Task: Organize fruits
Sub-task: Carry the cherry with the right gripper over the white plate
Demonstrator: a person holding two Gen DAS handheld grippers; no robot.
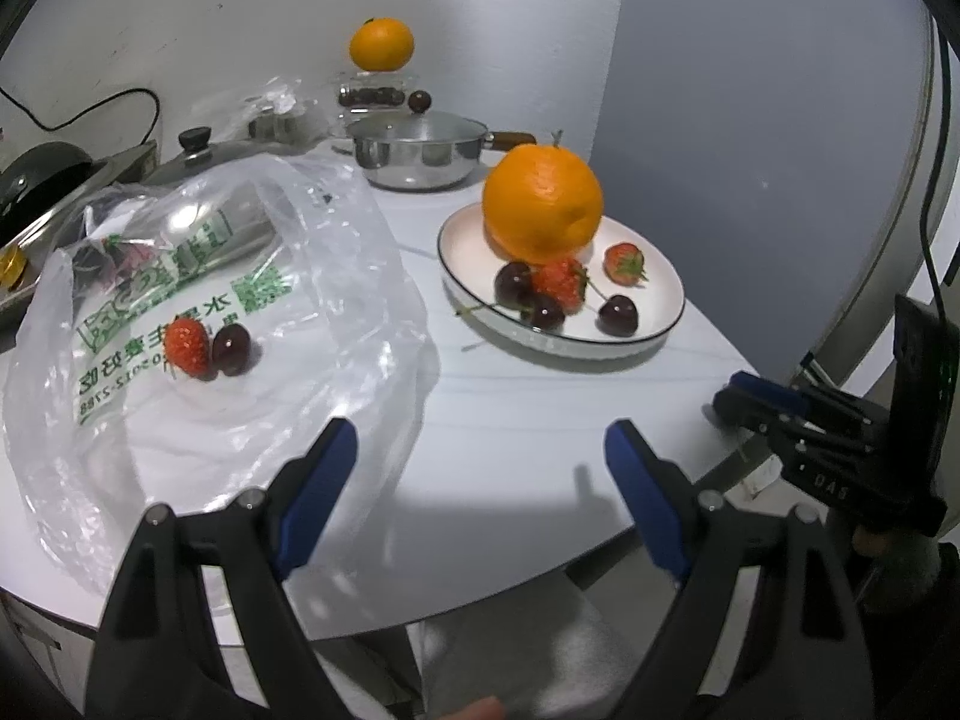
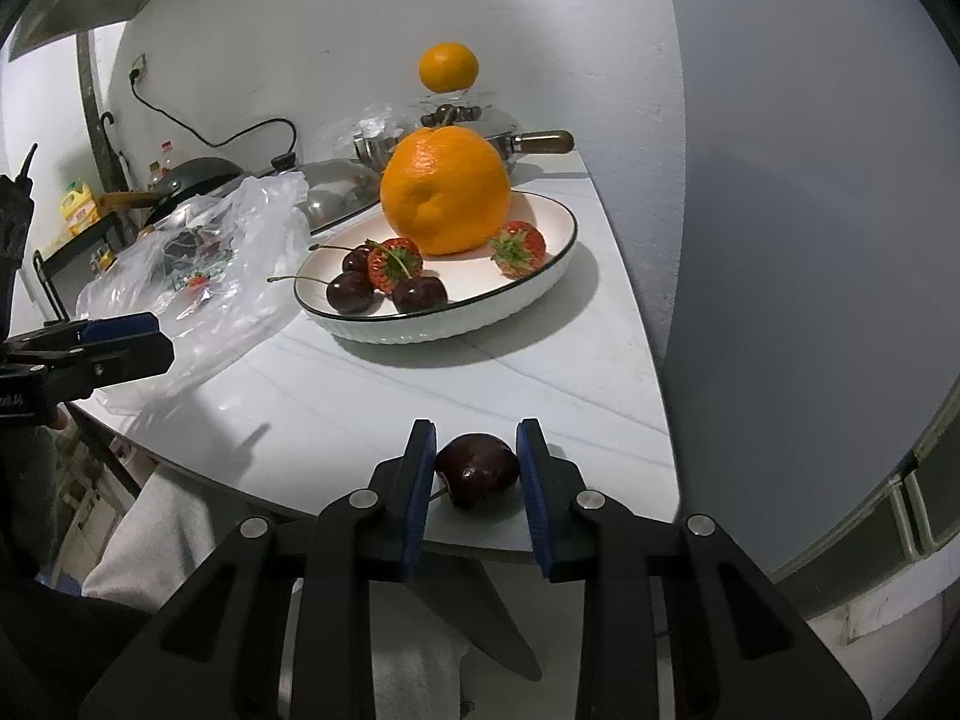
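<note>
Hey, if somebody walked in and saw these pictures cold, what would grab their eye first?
Probably the big orange sitting at the back of the white plate, with strawberries and dark cherries in front of it. Next, the right gripper closed on a single cherry near the table's front edge. To the left lies a clear plastic bag still holding a strawberry and a cherry.

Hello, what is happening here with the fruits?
A person is sorting fruit with two handheld grippers. The right gripper is shut on a dark cherry at the near table edge. The left gripper is open and empty. The plate already holds an orange, strawberries and cherries; one strawberry lies on the plastic bag.
</note>
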